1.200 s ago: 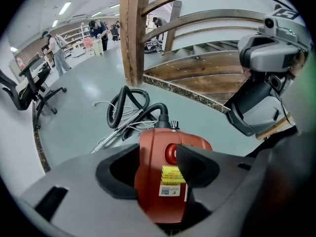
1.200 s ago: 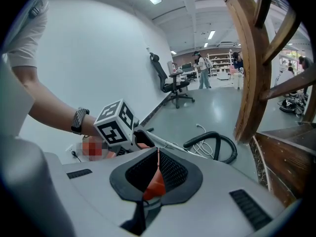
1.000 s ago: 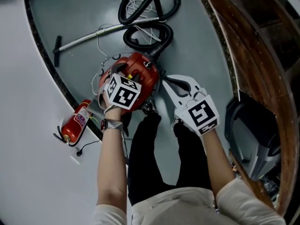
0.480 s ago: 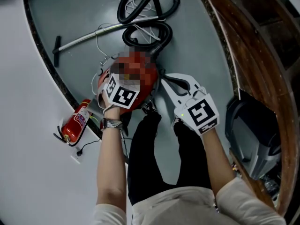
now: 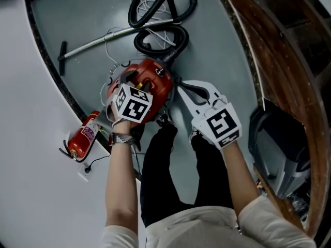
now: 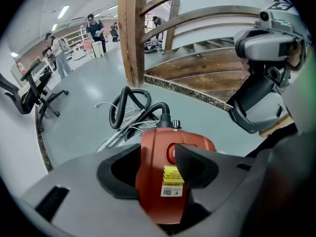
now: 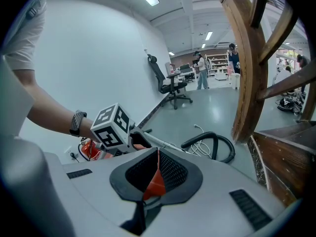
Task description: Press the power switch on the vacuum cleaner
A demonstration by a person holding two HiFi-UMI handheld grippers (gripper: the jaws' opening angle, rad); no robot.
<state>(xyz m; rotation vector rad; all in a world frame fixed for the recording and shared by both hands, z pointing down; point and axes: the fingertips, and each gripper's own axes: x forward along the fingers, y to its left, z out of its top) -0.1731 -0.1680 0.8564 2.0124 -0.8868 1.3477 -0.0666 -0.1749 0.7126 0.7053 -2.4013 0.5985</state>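
Observation:
The red vacuum cleaner (image 5: 156, 76) stands on the grey floor in front of the person's legs. My left gripper (image 5: 135, 88) points steeply down over it. In the left gripper view the red body (image 6: 155, 181) sits between the jaws of my left gripper (image 6: 159, 167), which are closing. The right pad (image 6: 197, 167) covers part of the round switch (image 6: 171, 153); I cannot tell whether it touches. My right gripper (image 5: 182, 88) hovers to the vacuum's right, fingertips together and holding nothing (image 7: 157, 154).
The black hose (image 5: 160, 35) and metal wand (image 5: 103, 39) lie beyond the vacuum. A red fire extinguisher (image 5: 83, 136) lies by the white wall on the left. A wooden stair rail (image 5: 269, 61) and a grey machine (image 5: 282, 149) stand on the right. An office chair (image 6: 24, 93) and people are far off.

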